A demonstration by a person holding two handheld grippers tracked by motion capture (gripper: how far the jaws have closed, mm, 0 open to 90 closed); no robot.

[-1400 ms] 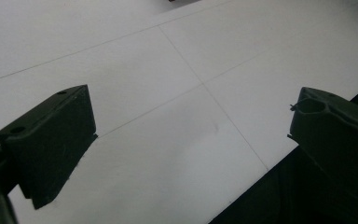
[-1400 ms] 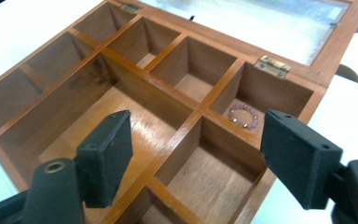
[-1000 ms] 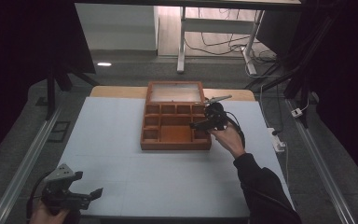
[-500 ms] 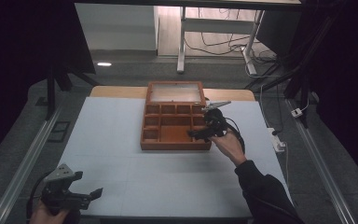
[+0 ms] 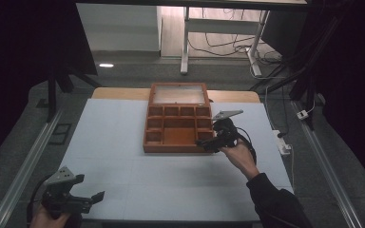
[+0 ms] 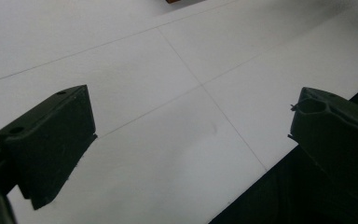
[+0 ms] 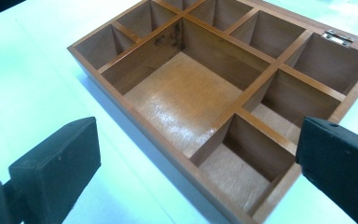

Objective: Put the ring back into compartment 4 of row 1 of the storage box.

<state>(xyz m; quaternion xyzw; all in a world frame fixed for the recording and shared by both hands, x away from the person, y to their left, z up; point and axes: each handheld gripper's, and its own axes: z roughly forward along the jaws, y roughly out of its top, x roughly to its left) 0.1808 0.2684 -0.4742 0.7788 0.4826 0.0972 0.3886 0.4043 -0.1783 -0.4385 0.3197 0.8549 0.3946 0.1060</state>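
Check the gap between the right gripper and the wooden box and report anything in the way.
Nothing visible stands between them. The right gripper, jaws open, sits at the near right corner of the wooden box, whose compartments look empty in the right gripper view, with only bare white table around it.

- Black two-jaw left gripper (image 5: pixel 96 195) with blocky matte pads, topped by a grey three-cornered plate.
- Black right gripper (image 5: pixel 201 142), same grey plate, looping black cable.
- Dark long sleeve (image 5: pixel 276 204) on the right forearm.
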